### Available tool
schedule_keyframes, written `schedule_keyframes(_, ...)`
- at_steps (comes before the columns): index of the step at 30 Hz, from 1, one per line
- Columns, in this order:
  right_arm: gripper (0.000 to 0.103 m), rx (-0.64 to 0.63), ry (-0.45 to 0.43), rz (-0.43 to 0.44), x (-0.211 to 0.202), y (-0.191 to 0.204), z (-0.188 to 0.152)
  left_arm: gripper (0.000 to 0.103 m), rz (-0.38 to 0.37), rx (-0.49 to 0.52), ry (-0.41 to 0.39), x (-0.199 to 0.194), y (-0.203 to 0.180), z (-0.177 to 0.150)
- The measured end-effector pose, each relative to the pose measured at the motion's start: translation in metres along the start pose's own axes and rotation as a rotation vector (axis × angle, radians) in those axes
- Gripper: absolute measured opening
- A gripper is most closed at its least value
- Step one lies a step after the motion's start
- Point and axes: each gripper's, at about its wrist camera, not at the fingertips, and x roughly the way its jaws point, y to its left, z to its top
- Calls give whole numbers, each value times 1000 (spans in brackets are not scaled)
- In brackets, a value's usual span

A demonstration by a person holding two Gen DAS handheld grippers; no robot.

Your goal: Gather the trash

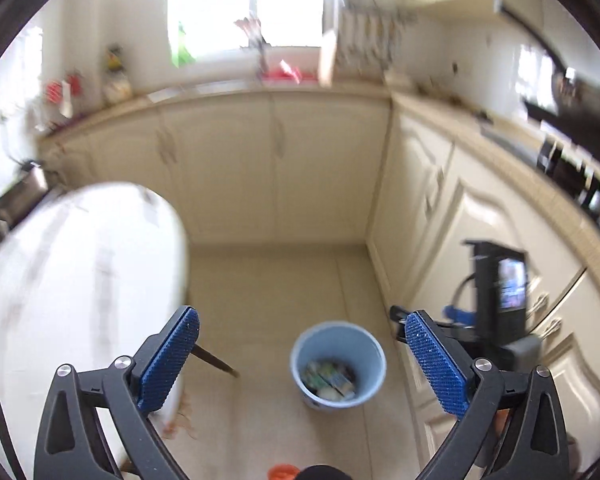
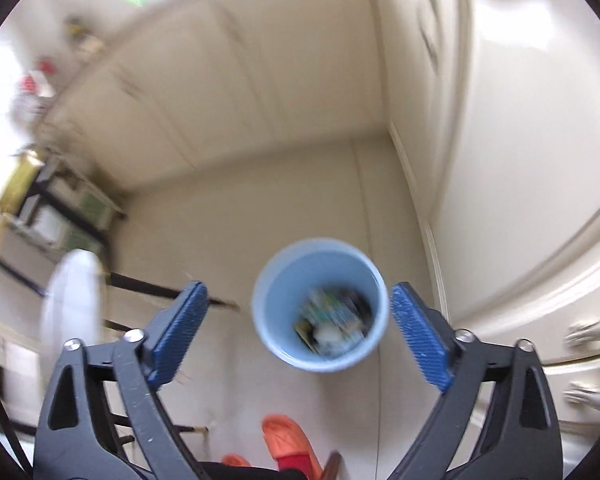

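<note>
Round pale-blue plastic bin (image 2: 320, 304): blurred, seemingly crumpled wrappers (image 2: 332, 322) | your left gripper (image 1: 302, 360), right gripper (image 2: 298, 330): angled down, jaws apart, empty

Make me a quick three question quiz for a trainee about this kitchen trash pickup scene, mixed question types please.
1. True or false: the light blue bin on the floor is empty.
2. What do the left gripper and right gripper hold?
A. A wrapper each
B. Nothing, both open
C. The bin's rim
3. What colour is the slipper near the bottom of the right wrist view?

Key: 1 false, trash lies inside. 2 B. 3 orange.
</note>
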Motion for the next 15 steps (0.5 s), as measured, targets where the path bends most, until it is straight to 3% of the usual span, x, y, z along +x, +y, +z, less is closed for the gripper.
schedule_keyframes(7,103,-213,-269,130,-155,123,10,102,196,-51,-213,-141,34,-37)
schedule_keyframes(15,103,-402,-492,271,-284,224,-12,102,424,-91,-434,-268,10,-109)
